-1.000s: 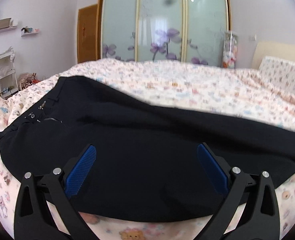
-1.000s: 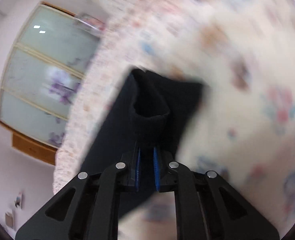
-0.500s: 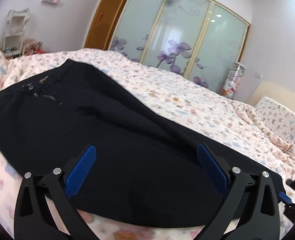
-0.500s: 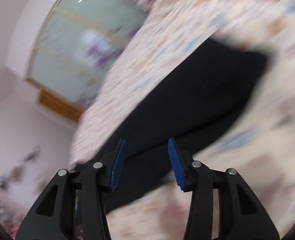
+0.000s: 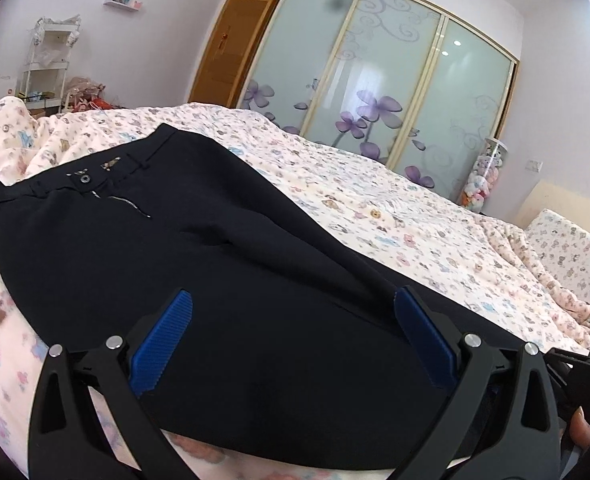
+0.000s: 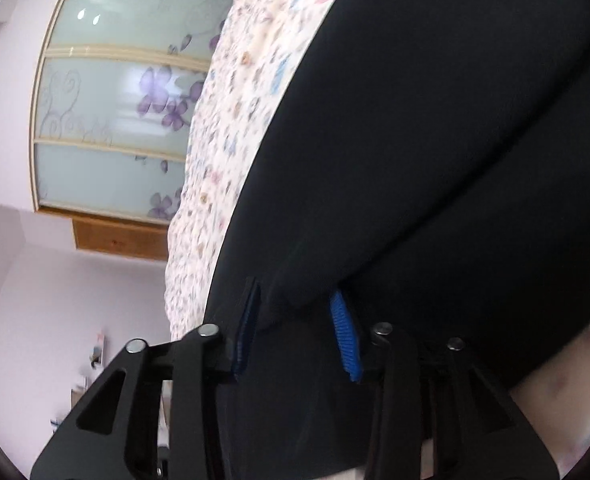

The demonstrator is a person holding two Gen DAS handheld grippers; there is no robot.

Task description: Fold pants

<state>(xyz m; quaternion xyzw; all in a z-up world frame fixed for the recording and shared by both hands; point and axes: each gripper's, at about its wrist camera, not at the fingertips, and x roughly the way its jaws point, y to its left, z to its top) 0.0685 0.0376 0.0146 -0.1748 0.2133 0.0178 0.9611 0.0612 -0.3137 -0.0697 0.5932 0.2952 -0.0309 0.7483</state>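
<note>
Black pants [image 5: 223, 264] lie flat along the near edge of our bed [image 5: 375, 200]. Our right gripper [image 6: 297, 332] let the leg end go and now closes around a fold. Our left gripper [image 5: 295, 332] hovers wide open, holding nothing.

Left wrist camera looks forward past its gripper [image 5: 293, 336], tilted downward, close over the pants [image 5: 215, 280]. Right wrist camera, rolled sideways, sits nearer. Both share the wardrobe [image 5: 375, 92].

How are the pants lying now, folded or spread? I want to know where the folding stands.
Mostly spread: the pants lie flat across the bed, waistband and zipper showing, legs stretched out. Any fold at the far end: cannot tell.
</note>
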